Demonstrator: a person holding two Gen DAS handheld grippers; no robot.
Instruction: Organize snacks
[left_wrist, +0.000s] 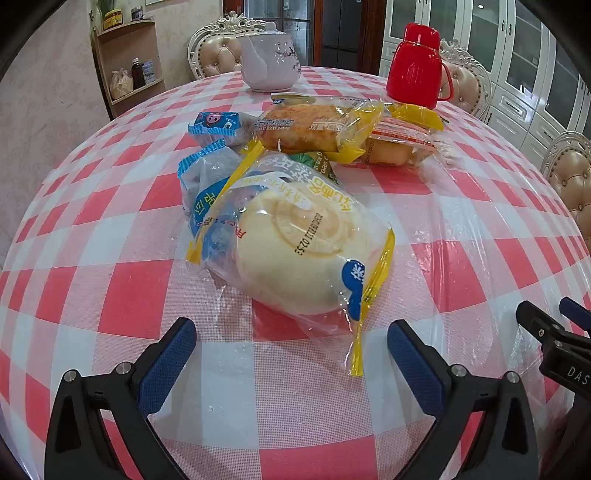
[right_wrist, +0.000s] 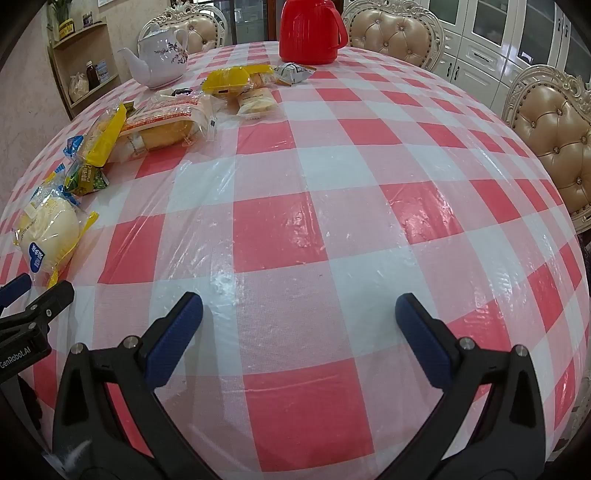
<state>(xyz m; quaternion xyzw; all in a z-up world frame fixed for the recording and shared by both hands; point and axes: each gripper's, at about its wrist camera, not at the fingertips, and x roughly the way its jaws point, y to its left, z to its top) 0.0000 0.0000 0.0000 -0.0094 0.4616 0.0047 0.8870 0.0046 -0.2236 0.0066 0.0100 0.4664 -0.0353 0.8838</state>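
Crinkly plastic everywhere, that's what's worrying me. The left gripper (left_wrist: 291, 354) is hovering over the table with its jaws standing wide apart and nothing between them, pointing right at the round bun packet (left_wrist: 295, 240), which is lying nearest in a loose pile of snacks. That packet is leaning on the blue-wrapped packets (left_wrist: 207, 173) beside it, and farther back the flaky bread packet (left_wrist: 314, 125) is sitting on top of an orange-labelled cake packet (left_wrist: 399, 144). If the fingers are only catching the yellow seam, I'm guessing the bun is going to slide out or drag its neighbours along. Squeezing too hard is probably squashing soft bread too.

The right gripper (right_wrist: 299, 328) is also gaping with nothing in it, hanging over bare checked tablecloth (right_wrist: 332, 184). That whole side is looking like good room for setting things down. Toward the far edge, the white teapot (right_wrist: 159, 59) and red thermos (right_wrist: 310, 29) are standing near more yellow packets (right_wrist: 236, 81), so wide swings back there are risking a knock.
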